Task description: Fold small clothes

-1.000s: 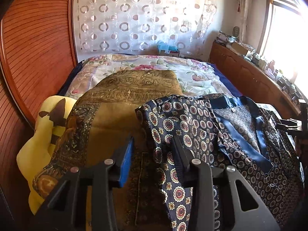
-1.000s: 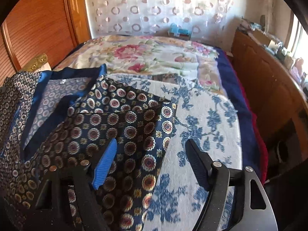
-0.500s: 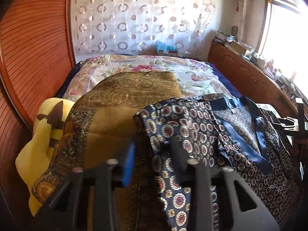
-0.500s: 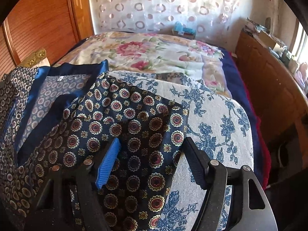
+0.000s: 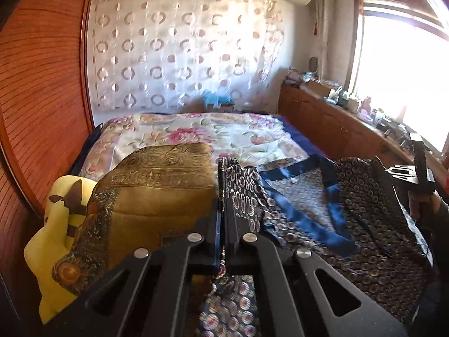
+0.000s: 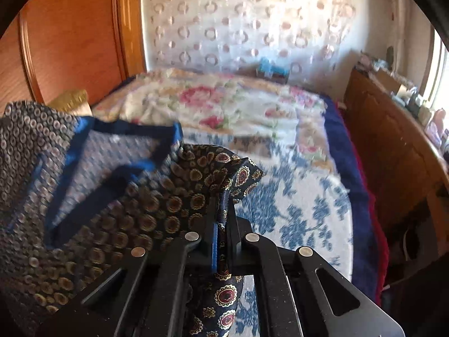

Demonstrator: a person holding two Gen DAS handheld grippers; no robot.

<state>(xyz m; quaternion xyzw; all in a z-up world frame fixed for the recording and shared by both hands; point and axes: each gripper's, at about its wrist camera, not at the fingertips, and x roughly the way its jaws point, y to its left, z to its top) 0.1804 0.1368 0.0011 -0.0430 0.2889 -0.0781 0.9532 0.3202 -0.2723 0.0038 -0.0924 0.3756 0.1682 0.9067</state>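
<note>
Left wrist view: left gripper (image 5: 222, 196) is clenched on the left edge of the navy patterned top (image 5: 350, 224), fabric pinched between the pads and trailing down under the frame at bottom centre. The rest of the top spreads from that pinch toward the right of the frame, blue-trimmed neckline (image 5: 297, 168) up and open at centre right. The right gripper (image 5: 419, 168) shows at the far right edge, on the opposite side of the garment, held in a hand (image 5: 432, 205). So the top spans between the two grips, long axis running left to right across the frame. A gold-brown folded cloth (image 5: 157, 185) sits just left of the pinch, a yellow plush cushion (image 5: 53, 230) beyond it at lower left. Right wrist view: right gripper (image 6: 221, 210) is clamped on the right-hand corner of the top (image 6: 126, 205), with a flap of fabric poking out above the pads and more hanging below. The garment body lies to the left of this gripper, neckline (image 6: 112, 151) at centre left; the blue floral sheet (image 6: 294, 210) on the bed (image 6: 224, 104) is bare to the right. My read: both hands hold one side each, equally placed, so the fold likely carries the gripped edge away toward the neckline, both moving together to keep the span taut.
</note>
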